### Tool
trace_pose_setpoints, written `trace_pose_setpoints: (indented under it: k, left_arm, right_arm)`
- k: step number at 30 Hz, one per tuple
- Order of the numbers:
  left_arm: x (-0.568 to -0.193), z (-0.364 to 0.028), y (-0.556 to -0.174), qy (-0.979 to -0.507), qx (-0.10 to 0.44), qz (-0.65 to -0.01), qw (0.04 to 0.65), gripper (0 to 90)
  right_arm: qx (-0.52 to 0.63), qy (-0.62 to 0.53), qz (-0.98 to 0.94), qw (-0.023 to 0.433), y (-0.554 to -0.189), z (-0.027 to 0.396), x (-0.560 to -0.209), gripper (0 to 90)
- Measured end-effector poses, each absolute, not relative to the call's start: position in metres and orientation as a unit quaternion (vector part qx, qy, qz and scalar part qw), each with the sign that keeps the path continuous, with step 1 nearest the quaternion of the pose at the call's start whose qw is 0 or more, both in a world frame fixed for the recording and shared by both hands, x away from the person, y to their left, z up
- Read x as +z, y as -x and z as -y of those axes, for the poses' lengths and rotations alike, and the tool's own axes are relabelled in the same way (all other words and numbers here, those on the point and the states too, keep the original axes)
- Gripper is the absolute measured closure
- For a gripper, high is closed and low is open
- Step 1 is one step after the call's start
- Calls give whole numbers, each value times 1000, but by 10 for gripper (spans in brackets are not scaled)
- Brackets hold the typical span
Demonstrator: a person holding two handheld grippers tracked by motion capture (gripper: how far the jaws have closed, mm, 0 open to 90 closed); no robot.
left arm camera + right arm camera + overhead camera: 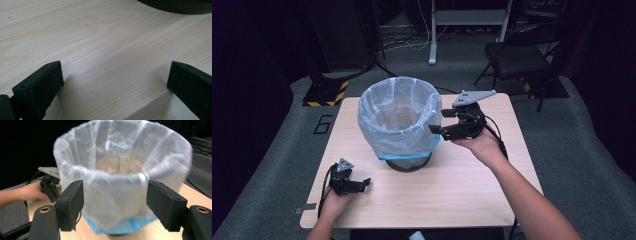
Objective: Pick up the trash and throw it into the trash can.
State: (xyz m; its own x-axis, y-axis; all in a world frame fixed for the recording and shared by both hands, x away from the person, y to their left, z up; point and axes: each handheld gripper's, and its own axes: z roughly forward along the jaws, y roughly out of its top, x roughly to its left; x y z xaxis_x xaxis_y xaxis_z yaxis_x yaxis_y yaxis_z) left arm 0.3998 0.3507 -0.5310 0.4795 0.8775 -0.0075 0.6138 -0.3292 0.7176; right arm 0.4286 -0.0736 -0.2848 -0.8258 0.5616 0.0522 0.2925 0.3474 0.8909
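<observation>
Reaching from the right of the frame, the right gripper (437, 121) has its jaws apart and empty beside the bag (398, 120) lining the bin (409, 164) at bench (462, 190) centre. The left gripper (362, 184), jaws apart, rests lower left. A shallow pinch could tear the thin film or tip the bin.

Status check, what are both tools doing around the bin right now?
Left tool open, resting on table. Right tool open, nearing bin rim, bag unheld. Nothing in the way.
</observation>
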Motion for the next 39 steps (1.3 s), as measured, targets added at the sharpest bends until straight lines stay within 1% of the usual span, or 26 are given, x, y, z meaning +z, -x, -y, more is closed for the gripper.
trace_pose_setpoints:
  k: [6,15,20,21,23,25,29,30,39]
  left_arm:
    - [-531,-351,-400,-791,195,-471,337,0]
    - [-531,-351,-400,-792,194,-471,337,0]
    - [-531,-351,-400,-792,194,-472,336,0]
    - [-531,-351,-400,-792,195,-471,336,0]
    - [-531,-351,-400,-792,194,-471,336,0]
    - [-531,-351,-400,-792,194,-471,336,0]
    - [-531,-351,-400,-792,195,-471,336,0]
    - [-531,-351,-400,-792,195,-471,337,0]
    - [-531,-351,-400,-792,194,-471,337,0]
  right_arm:
    - [514,-277,-801,135,-425,94,-300,303]
    - [510,-301,-794,136,-421,117,-339,312]
    - [501,-306,-795,150,-419,124,-352,319]
    - [498,-309,-796,153,-417,128,-360,322]
    - [497,-310,-796,155,-417,129,-363,322]
    - [494,-318,-794,154,-416,135,-376,324]
    - [491,-324,-794,155,-414,139,-385,325]
    - [489,-327,-794,157,-412,141,-392,326]
    - [474,-345,-793,167,-408,150,-421,335]
